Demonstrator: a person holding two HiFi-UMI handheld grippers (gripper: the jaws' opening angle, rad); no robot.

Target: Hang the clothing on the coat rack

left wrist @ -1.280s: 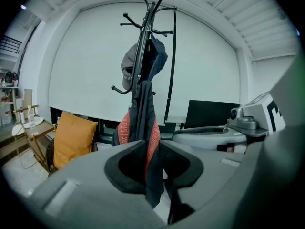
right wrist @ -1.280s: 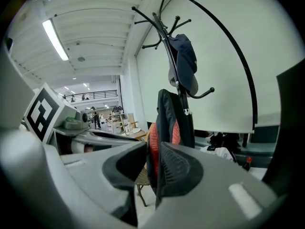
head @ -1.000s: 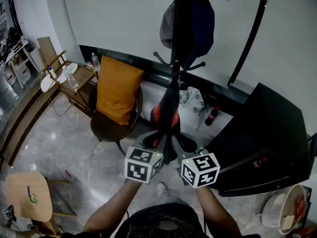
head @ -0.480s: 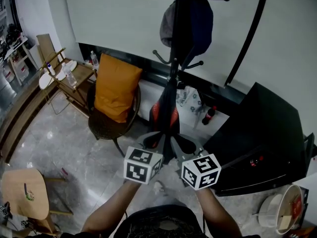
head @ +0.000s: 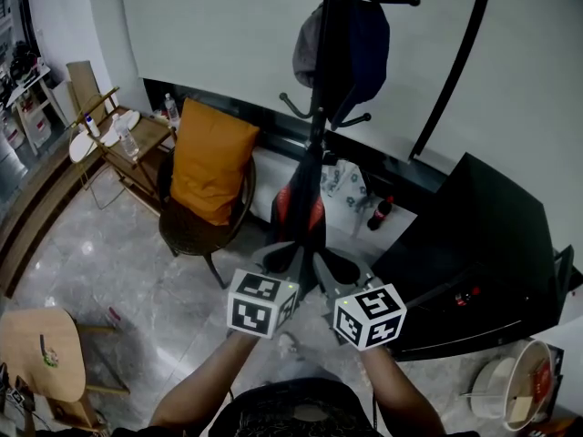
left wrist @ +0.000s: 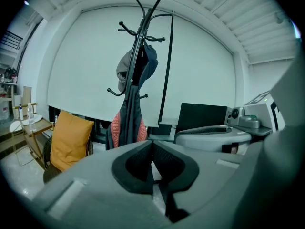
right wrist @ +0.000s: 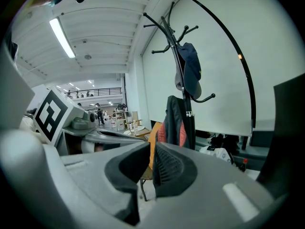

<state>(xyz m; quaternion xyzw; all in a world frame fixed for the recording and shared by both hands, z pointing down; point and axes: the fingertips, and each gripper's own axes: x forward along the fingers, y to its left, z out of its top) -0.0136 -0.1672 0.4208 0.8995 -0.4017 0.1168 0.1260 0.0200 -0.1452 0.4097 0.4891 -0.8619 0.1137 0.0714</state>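
my left gripper [left wrist: 152,150] pressed together, empty, right gripper [right wrist: 149,152] same deal, jacket [head: 308,198] hanging on the coat rack [head: 322,107]

A grey stone floor [head: 109,271] carries the black coat rack [head: 321,126], on which a dark jacket with red panels [head: 305,203] hangs low and a dark cap [head: 364,44] hangs high. Left of the rack stand a round dark chair [head: 196,235] holding an orange cushion [head: 211,162], a wooden side table [head: 146,148] with bottles, and a pale stool [head: 46,362]. A cola bottle [head: 375,215] stands just right of the rack's foot, a white bucket [head: 524,390] far right
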